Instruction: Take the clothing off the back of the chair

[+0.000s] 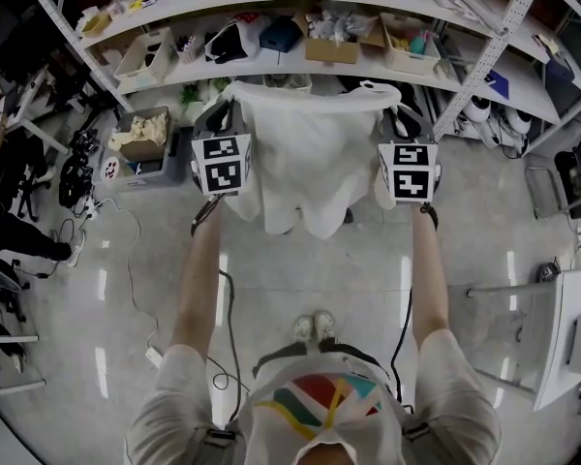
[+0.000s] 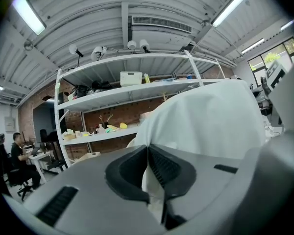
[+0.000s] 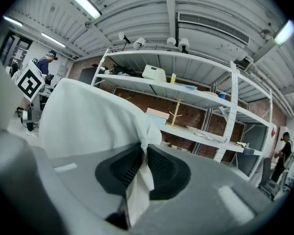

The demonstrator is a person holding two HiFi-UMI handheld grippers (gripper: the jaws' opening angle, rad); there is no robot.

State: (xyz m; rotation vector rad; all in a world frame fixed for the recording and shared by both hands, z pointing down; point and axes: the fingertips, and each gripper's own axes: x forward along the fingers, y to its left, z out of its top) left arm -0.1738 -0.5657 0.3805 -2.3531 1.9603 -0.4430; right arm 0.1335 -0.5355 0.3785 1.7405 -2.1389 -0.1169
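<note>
Bright, even indoor light is filling all three views.
Ceiling tube lights (image 2: 27, 13) are glaring hard at the top of both gripper views, and their pale streaks are reflecting off the glossy floor (image 1: 102, 284) in the head view. Shadows on that floor are falling faint and soft. The white clothing (image 1: 310, 163) is showing nearly washed out, with only soft grey folds shading it. Close to the lens, the grey bodies of the left hand-held gripper (image 2: 148, 148) and right hand-held gripper (image 3: 142, 148) are blurring. The wide-angle lenses are bending the shelving (image 3: 230, 116) and darkening the corners to black.
</note>
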